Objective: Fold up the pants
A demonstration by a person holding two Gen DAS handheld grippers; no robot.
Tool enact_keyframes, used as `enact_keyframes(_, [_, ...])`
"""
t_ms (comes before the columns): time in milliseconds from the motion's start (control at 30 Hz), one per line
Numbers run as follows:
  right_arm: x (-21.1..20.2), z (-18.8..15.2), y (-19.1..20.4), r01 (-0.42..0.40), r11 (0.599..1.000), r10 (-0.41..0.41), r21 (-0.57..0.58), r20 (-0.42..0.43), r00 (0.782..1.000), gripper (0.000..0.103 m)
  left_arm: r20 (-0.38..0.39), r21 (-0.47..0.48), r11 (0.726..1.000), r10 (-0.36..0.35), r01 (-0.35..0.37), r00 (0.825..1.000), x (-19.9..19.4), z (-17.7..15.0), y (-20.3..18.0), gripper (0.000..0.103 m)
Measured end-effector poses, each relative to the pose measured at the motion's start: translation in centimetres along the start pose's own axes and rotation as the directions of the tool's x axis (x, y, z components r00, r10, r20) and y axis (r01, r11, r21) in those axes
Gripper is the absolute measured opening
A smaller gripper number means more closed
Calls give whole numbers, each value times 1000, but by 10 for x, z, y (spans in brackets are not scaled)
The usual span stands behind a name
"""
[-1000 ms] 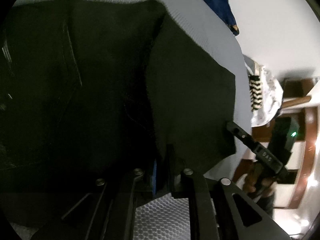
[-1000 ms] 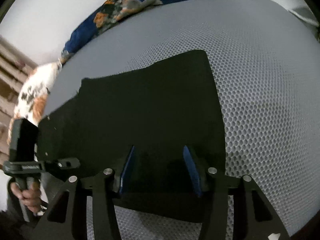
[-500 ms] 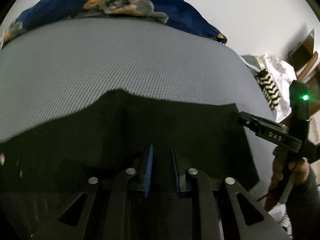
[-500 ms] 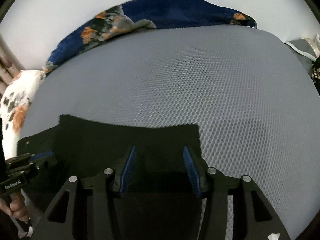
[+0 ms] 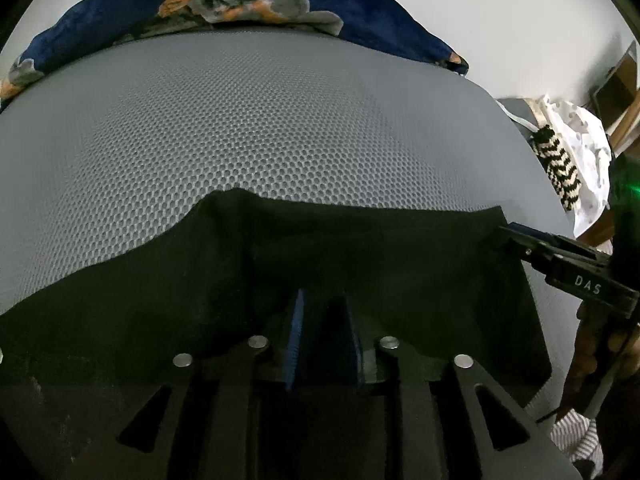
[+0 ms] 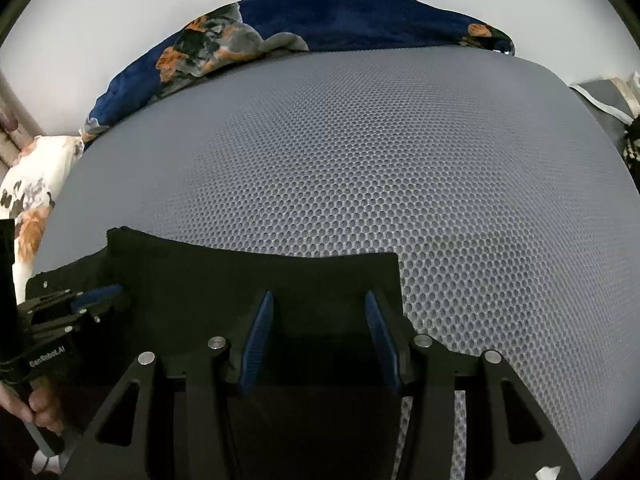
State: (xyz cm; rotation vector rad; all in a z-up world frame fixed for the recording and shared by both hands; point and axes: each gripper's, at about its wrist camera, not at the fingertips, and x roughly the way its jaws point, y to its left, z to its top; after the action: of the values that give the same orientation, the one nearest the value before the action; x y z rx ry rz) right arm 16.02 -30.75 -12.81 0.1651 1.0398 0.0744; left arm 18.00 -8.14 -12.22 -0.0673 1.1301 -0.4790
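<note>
Pants [image 5: 360,264] lie flat at the mattress's [image 5: 280,128] near edge, presumably just laid down: left gripper [image 5: 322,344] narrowly parted, right gripper [image 6: 320,344] wide, neither holding cloth.

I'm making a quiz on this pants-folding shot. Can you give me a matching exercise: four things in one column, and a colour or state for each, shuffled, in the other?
Things:
1. pants
2. mattress cover
3. right gripper
4. blanket

Colour or state:
A. grey honeycomb mesh
B. navy with orange and grey patches, bunched along the far edge
C. fingers spread wide, nothing between them
D. black, lying flat at the near edge

Pairs: 1-D, 2-A, 3-C, 4-B
</note>
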Motion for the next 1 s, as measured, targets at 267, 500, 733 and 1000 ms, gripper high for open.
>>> enact_keyframes(267, [-23,-29,22,-44,999,43,-24,-13,999,46,27,24,995,98,-99,995,-23,-20,-1,54])
enact_keyframes(500, [-12,-60,60,-122,991,115,-60,-104,988,46,63,18,989,145,-147,987,-52,-40,9,54])
enact_keyframes(733, [-7,-78,106,-207,971,189,-118,-143,971,47,97,-17,983,181,-180,979,-84,-55,27,55])
enact_keyframes(1000, [-2,-89,145,-286,945,258,-156,-179,949,47,117,-85,973,226,-217,967,-118,-73,61,56])
